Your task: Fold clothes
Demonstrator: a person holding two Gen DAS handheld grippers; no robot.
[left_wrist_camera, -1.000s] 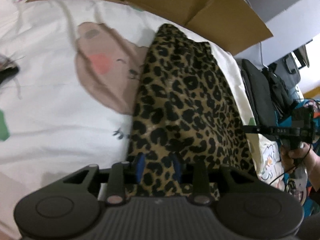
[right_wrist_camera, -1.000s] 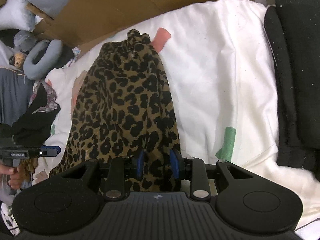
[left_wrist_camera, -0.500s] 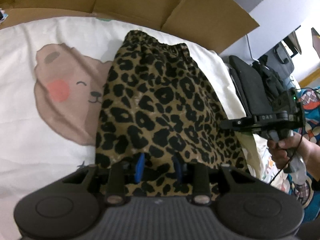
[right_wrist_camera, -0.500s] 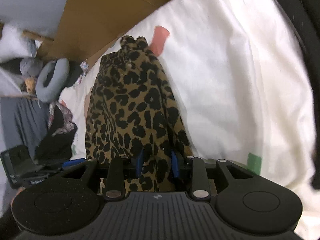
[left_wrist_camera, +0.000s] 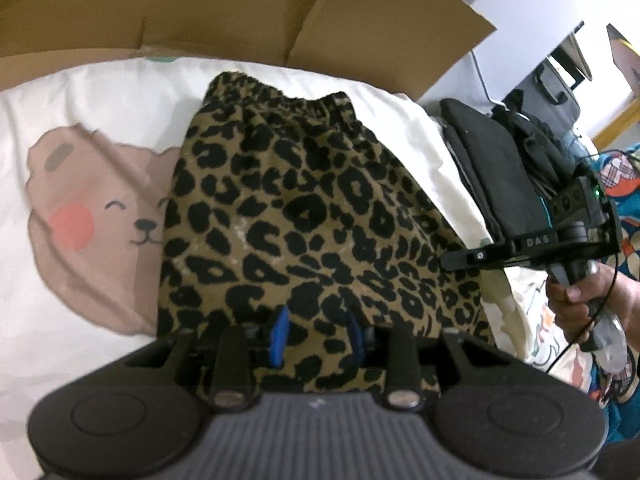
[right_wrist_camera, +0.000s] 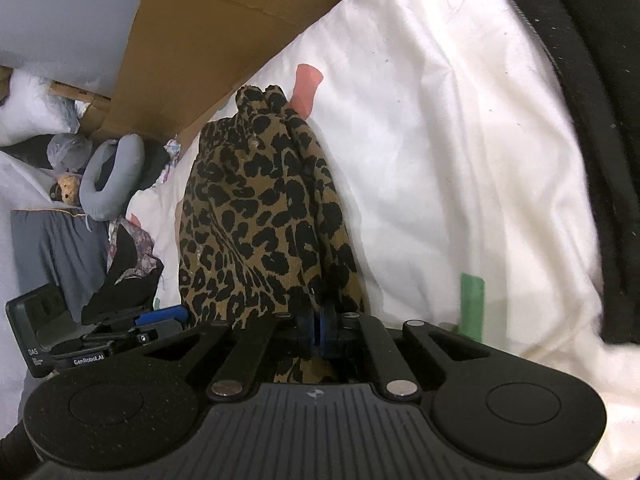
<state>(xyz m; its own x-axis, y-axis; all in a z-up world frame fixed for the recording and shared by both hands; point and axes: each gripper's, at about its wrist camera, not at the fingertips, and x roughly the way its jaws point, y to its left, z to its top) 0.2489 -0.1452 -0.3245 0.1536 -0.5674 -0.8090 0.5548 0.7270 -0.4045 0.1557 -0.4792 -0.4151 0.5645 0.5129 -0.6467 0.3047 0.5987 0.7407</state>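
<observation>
A white bedsheet printed with a smiling bear carries the leopard-print skirt, its elastic waistband toward the far edge by flattened cardboard, black folded clothes along the right edge. The left gripper has its blue pads apart with the hem between them; the right gripper, lettered "DAS", is clamped tight on hem fabric. "GenRobot.AI" reads on the left gripper's side in the right wrist view.

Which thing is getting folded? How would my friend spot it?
Find the white bedsheet with the smiling bear printed on it. Lying beside the bear is the leopard-print garment, tan with black spots and a gathered waistband; the folded clothes nearby are plain black.
</observation>
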